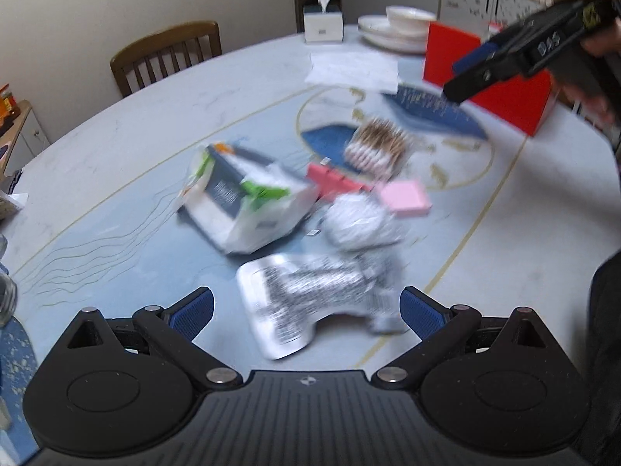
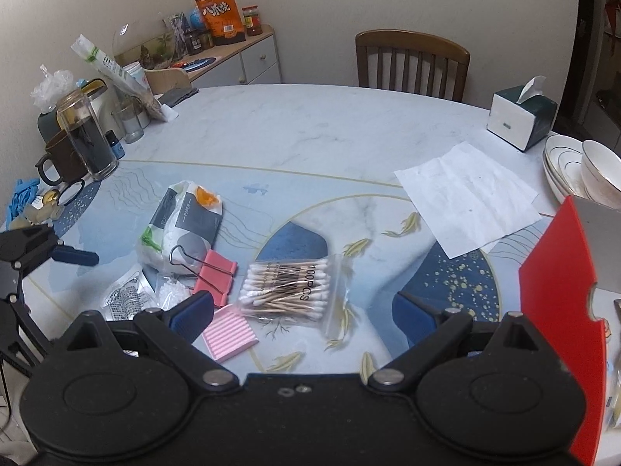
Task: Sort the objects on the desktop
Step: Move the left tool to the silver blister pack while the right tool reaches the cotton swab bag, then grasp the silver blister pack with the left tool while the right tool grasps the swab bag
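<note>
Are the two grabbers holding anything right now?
No. The left gripper and the right gripper are both open, with nothing between their fingers.

The bench (image 2: 310, 124) is pale marble-white with blue patches, thin gold lines and small gold fish. The binder clip (image 2: 215, 277) is coral pink with black wire handles; the ridged pad (image 2: 229, 332) is lighter pink, striped. The cotton swabs (image 2: 287, 289) are tan-stemmed with white tips. The box (image 2: 559, 310) is bright red. The tissue box (image 2: 520, 122) is dark green and white.
</note>
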Demonstrator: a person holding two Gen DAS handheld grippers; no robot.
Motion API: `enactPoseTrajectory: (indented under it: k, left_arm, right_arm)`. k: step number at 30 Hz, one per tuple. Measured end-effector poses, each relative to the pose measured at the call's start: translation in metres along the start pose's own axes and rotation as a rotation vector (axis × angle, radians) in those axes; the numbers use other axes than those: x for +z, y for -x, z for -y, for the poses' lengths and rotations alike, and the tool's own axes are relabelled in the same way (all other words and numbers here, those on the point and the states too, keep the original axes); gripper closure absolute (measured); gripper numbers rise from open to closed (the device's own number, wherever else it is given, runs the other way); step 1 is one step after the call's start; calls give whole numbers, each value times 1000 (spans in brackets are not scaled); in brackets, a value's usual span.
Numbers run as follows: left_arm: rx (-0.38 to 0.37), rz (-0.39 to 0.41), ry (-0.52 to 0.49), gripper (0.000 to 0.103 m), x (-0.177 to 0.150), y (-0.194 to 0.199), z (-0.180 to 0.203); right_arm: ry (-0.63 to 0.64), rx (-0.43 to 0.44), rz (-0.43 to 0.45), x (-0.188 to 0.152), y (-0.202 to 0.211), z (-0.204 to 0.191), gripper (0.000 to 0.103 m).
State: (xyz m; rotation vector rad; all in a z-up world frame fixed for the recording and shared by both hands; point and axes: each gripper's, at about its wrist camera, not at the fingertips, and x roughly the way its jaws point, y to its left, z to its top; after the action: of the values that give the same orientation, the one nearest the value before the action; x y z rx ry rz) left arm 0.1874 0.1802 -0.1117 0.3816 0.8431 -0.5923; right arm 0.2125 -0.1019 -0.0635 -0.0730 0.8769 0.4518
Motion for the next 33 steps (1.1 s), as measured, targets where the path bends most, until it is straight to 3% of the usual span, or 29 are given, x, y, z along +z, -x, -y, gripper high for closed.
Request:
enactPoseTrajectory:
  k: [6, 12, 17, 28, 33]
  left_arm:
    - [-17, -26, -39, 1, 0, -19, -11]
    - [-88, -33, -15, 1, 6, -31, -7]
    - [-97, -43, 43, 1, 7, -35, 6]
    - [-49, -38, 108, 1, 11, -36, 33]
    - [-28, -37, 135, 4, 13, -36, 36]
  right_arm:
    - [9, -16, -26, 6, -15, 2, 5]
    - [47, -11, -62, 13, -38, -3, 5]
    - [77, -3, -92, 16, -61, -11, 5]
    - [135, 11, -134, 20, -92, -18, 5]
    - [138, 8, -150, 18, -99, -16, 11]
